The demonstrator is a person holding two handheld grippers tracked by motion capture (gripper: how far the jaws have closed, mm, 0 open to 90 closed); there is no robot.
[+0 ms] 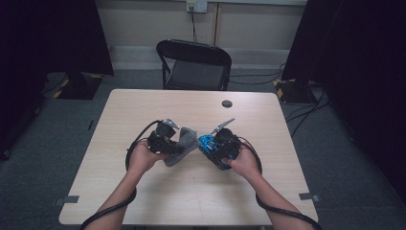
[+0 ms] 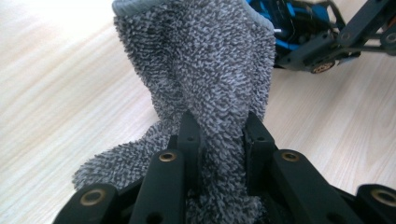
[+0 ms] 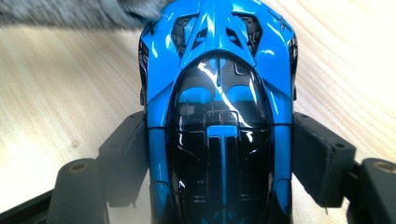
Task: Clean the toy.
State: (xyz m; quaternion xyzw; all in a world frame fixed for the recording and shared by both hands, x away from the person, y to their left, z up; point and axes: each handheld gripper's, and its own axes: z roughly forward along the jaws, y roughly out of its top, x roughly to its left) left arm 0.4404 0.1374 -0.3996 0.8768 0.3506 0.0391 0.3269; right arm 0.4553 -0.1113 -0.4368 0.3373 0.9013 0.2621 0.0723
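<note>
A grey terry cloth (image 1: 184,143) hangs between the two hands over the middle of the table. My left gripper (image 1: 176,147) is shut on the cloth (image 2: 205,88), which bunches up between its black jaws. A blue and black toy car (image 3: 219,102) sits between the pads of my right gripper (image 1: 205,143), held at its sides. In the left gripper view the far end of the cloth reaches the blue car (image 2: 292,28). In the right gripper view a grey edge of the cloth (image 3: 70,14) touches the car's far end.
The light wooden table (image 1: 191,191) has a small dark round cap (image 1: 227,103) near its far edge. A black folding chair (image 1: 194,64) stands behind the table. Cables trail from both grippers past the forearms.
</note>
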